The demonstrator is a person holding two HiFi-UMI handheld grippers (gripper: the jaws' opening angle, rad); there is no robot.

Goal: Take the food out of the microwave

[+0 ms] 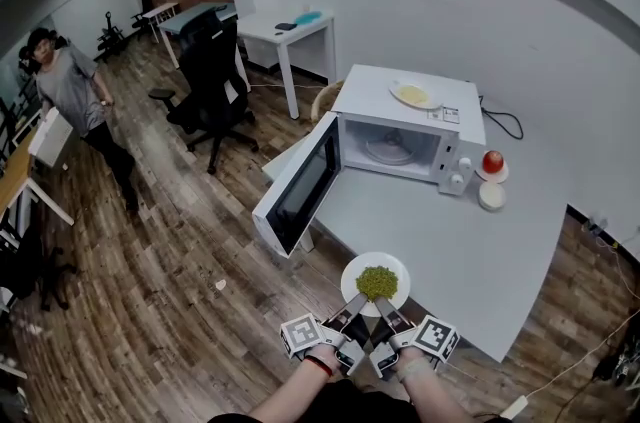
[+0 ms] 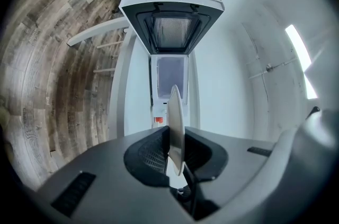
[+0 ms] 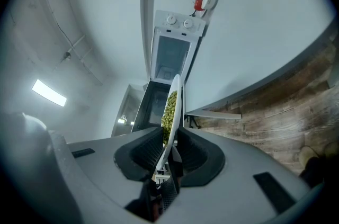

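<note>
Food (image 1: 377,282), a heap of small green pieces, sits in the middle of a round white plate (image 1: 352,273) at the near edge of the white desk (image 1: 480,251), well apart from the microwave (image 1: 415,136). The left tongs (image 1: 347,313) and right tongs (image 1: 392,315) are both clamped on the plate's near rim, side by side, each with the rim pinched edge-on between its pads. Each carries a cube with square black-and-white markers. The white microwave stands further back on the desk with its door (image 1: 300,186) swung wide to the left and its glass turntable (image 1: 388,149) bare. On its top lie a second plate (image 1: 414,94) with something yellow and a small label (image 1: 450,115), its print too small to read. Just right of the microwave are a red apple (image 1: 492,161) and a small white dish (image 1: 491,196). Beyond, on the wooden floor (image 1: 170,291), stand a black office chair (image 1: 212,76) and a person (image 1: 75,96).
</note>
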